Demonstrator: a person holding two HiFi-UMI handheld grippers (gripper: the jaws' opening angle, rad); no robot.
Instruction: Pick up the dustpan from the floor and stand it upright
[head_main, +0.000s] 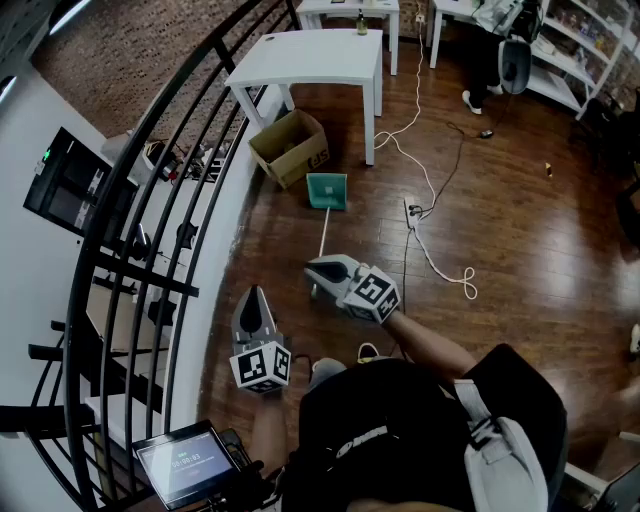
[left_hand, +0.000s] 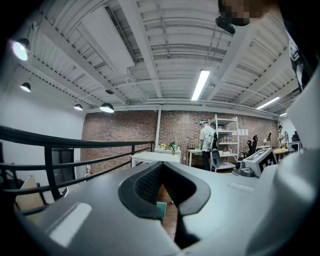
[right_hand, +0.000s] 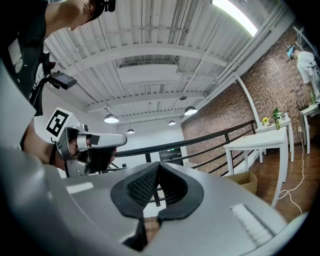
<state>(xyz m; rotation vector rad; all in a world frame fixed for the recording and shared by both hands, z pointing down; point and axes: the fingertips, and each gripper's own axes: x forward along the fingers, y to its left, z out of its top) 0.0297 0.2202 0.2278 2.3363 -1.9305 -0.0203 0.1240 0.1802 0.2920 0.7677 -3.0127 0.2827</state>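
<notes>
The teal dustpan (head_main: 326, 190) lies flat on the wooden floor below the cardboard box, its long white handle (head_main: 322, 235) running toward me. Held level above the floor, my right gripper (head_main: 313, 268) hovers over the near end of that handle; its jaws are shut with nothing between them (right_hand: 159, 165). My left gripper (head_main: 254, 294) is further left by the railing, also level, shut and empty (left_hand: 161, 164). A sliver of the dustpan (left_hand: 160, 210) shows through the gap below the left jaws.
A black curved railing (head_main: 150, 180) runs along the left. The cardboard box (head_main: 290, 147) and a white table (head_main: 310, 60) stand behind the dustpan. White cables (head_main: 430, 215) trail over the floor to the right. A person (head_main: 500, 40) stands by shelves at the back.
</notes>
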